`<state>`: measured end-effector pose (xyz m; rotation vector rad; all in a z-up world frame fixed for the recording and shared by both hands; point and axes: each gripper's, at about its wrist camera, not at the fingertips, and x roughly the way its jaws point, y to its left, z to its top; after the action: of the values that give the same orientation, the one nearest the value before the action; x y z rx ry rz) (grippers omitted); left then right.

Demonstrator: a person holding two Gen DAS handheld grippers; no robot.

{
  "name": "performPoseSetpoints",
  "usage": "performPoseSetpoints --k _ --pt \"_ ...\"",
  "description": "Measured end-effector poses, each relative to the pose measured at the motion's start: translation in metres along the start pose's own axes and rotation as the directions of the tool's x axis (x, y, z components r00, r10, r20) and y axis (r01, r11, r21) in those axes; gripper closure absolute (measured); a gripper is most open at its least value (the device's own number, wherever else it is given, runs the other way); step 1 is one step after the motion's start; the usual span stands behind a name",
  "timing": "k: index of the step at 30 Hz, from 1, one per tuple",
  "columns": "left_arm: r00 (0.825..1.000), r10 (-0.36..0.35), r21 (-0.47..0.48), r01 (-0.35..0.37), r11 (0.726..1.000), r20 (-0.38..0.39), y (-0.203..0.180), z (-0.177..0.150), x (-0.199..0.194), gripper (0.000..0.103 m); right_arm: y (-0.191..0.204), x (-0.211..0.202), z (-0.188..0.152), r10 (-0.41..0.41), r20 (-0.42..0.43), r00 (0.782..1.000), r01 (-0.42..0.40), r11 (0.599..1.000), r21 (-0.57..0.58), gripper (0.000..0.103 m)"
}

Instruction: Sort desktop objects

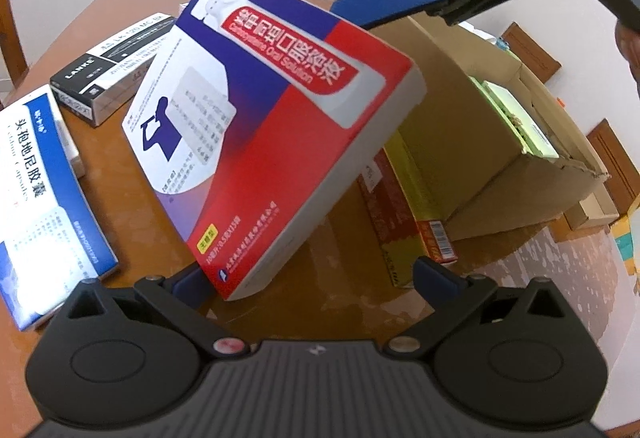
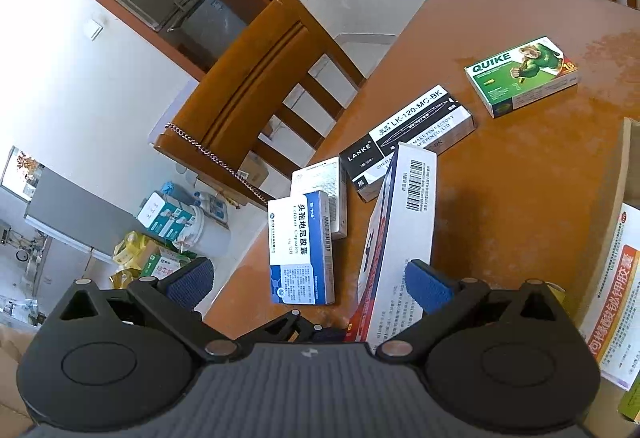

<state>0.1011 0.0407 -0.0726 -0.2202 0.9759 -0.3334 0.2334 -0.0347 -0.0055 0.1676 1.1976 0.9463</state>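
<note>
My left gripper [image 1: 316, 278], jaws wide, has the tilted red-and-blue cardboard medicine box [image 1: 272, 125] just ahead, long axis pointing away; my right gripper [image 2: 308, 284] gapes too, holding nothing.

Soft daylight is filling both views, bright and even. Glare is washing pale patches across the desk [image 1: 580, 250] near its right edge in the left wrist view, and again toward its far right corner in the right wrist view. Fisheye distortion is bending straight lines outward, and dark vignetting is eating the corners. Small print is blurring.
</note>
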Motion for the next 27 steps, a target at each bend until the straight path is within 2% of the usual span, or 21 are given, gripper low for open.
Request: performPoseSetpoints --k 12,27 --pt "1.0 -0.023 0.048 0.024 0.999 -0.017 -0.003 0.001 -0.002 0.0 -0.007 -0.016 -0.013 -0.009 0.023 1.0 0.008 0.999 0.042 0.0" --pt "0.999 -0.029 0.116 0.032 0.993 -0.03 -0.023 -0.003 0.005 0.0 -0.028 -0.028 -0.031 -0.072 0.012 0.997 0.071 0.992 0.107 0.0"
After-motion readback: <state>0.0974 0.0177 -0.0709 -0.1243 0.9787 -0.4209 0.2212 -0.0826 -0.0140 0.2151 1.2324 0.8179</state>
